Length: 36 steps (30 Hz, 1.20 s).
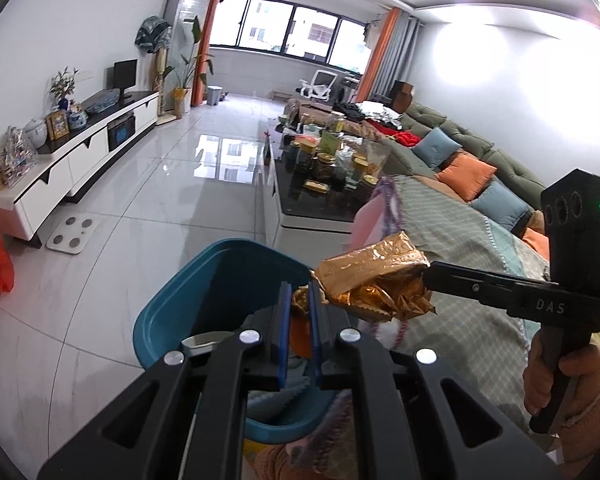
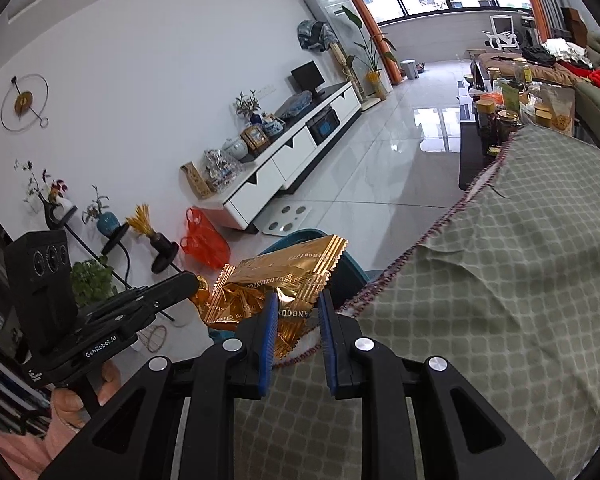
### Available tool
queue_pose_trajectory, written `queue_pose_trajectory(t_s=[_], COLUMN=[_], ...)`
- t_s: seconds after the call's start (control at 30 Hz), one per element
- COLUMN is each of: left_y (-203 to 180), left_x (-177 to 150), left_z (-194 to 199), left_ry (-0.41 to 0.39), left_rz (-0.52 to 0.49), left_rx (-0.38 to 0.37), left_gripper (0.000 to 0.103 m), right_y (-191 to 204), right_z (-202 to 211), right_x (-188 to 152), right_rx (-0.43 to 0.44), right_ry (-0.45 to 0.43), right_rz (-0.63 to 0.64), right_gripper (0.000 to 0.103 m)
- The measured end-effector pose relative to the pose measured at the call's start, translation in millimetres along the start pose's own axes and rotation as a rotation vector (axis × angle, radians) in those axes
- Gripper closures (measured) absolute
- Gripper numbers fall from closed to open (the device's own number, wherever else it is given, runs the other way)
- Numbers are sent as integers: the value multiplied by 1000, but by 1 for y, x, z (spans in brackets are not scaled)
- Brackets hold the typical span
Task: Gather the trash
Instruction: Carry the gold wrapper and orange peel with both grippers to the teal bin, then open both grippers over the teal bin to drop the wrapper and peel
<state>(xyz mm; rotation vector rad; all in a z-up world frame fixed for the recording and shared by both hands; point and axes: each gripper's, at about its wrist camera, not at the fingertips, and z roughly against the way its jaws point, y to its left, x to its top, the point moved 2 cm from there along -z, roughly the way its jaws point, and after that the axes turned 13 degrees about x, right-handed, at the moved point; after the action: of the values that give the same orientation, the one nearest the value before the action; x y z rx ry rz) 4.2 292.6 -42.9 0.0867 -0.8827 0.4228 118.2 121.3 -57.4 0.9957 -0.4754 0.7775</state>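
Both grippers, left (image 1: 300, 300) and right (image 2: 296, 312), pinch 1 gold wrapper (image 1: 374, 280); release it squarely above the teal bin (image 1: 204, 280) at lower centre.

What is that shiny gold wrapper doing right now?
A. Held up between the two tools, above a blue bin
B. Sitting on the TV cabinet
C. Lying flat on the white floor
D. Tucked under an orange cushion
A: the gold wrapper is pinched by the left gripper and the right gripper, above the blue bin.
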Motion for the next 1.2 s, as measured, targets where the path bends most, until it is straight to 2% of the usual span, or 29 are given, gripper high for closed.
queue_pose_trajectory(t_s=[0.47,0.57,0.63,0.7,0.73,0.8,0.87,0.93,1.03,1.1,1.2], left_y=[22,22,22,24,23,25,24,24,16,8,-6], left_x=[-13,-16,-18,-19,-19,-19,-18,-17,-15,-14,-9], left_z=[-48,-55,-57,-58,-59,-55,-49,-43,-29,-18,-3], left_ry=[114,127,134,131,128,107,82,62,14,-16,-66], left_rz=[35,40,46,57,58,74,77,77,66,51,37], left_rx=[60,71,73,76,79,116,108,107,101,88,49], left_gripper=[92,88,79,65,50,31,29,18,14,8,7], right_y=[2,3,5,4,4,3,1,-1,0,1,6], right_z=[-60,-66,-67,-64,-62,-57,-49,-38,-24,-9,17], right_x=[3,2,1,0,0,-1,-3,-5,-4,-6,-10], right_rx=[-90,-90,-87,-83,-81,-81,-75,-68,-60,-64,-74], right_ry=[146,164,170,163,160,149,135,114,83,58,16], right_rz=[42,44,47,46,46,41,32,23,18,26,50], right_gripper=[81,79,77,74,73,71,68,67,62,54,47])
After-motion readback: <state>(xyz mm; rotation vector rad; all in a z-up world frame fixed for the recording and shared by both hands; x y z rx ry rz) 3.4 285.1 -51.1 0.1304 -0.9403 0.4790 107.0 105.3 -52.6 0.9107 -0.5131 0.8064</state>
